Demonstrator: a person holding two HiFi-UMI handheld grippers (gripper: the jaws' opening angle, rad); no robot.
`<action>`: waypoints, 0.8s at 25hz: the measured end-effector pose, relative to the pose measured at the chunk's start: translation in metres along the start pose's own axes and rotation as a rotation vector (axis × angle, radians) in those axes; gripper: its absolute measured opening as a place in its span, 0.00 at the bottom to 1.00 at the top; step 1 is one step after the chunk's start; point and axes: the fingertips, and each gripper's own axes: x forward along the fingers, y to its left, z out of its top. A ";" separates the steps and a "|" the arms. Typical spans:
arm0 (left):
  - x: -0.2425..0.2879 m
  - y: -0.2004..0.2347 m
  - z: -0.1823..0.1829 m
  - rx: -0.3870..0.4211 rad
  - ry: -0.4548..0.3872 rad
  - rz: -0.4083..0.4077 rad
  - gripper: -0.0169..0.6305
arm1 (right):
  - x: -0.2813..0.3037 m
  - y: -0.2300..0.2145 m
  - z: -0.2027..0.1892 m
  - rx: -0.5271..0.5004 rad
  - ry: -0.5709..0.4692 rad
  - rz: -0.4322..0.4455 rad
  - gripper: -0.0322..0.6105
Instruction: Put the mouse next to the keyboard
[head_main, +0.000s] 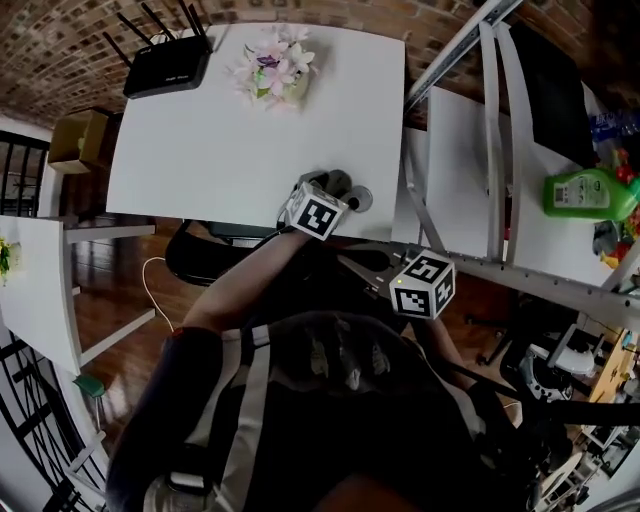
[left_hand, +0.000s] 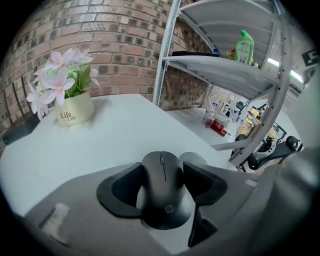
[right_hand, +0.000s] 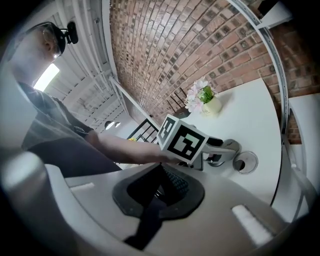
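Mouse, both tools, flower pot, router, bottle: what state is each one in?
Mouse: clamped between the left tool's jaws, at the table edge.
Left tool: shut on the mouse.
Right tool: jaws together, empty.
Flower pot: upright.
Router: flat, antennas raised.
Bottle: upright, capped.

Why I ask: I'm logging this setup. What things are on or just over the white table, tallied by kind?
Router: 1
Flower pot: 1
Mouse: 1
Cable grommet: 1
Total: 4
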 end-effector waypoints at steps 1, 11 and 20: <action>0.000 0.000 0.001 0.008 -0.008 0.008 0.44 | 0.000 0.000 -0.001 0.002 0.005 -0.001 0.06; 0.002 -0.004 0.004 0.070 -0.011 0.003 0.45 | 0.004 0.001 -0.001 -0.001 0.024 -0.014 0.06; 0.001 -0.004 0.005 0.107 -0.029 -0.012 0.45 | 0.012 0.008 0.005 -0.011 0.034 -0.012 0.06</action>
